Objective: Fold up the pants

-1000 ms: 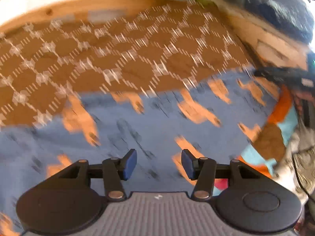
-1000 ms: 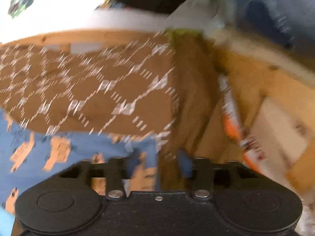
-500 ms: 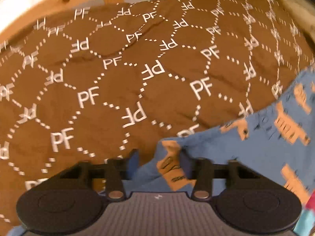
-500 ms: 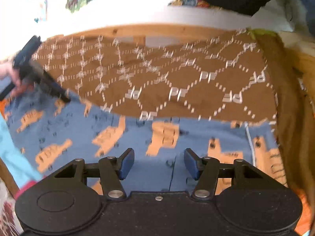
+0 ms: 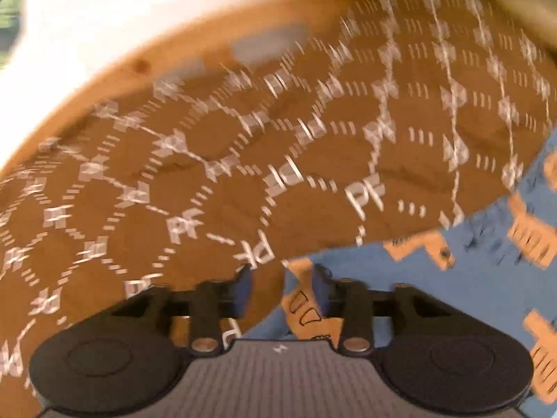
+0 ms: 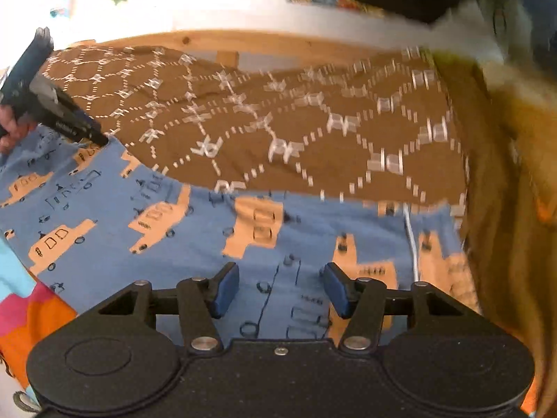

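Note:
Blue pants point(image 6: 195, 240) printed with orange vehicles lie spread on a brown bedspread point(image 6: 278, 122) with white PF lettering. My right gripper point(image 6: 281, 289) is open and hovers just above the pants' middle. My left gripper point(image 5: 281, 291) is open, its jaws partly closed in around a corner of the pants point(image 5: 306, 299) at the cloth's edge, with the brown bedspread point(image 5: 243, 146) beyond. The left gripper also shows in the right wrist view point(image 6: 62, 118) at the pants' far left corner.
A wooden bed rail point(image 6: 243, 43) runs behind the bedspread, with a white wall above. The bedspread drops off at the right edge point(image 6: 494, 209). A multicoloured cloth point(image 6: 24, 310) lies at the lower left.
The left gripper stays at the pants' corner and the view has shifted slightly, now blurred. The right gripper has held above the pants and drifted a little closer.

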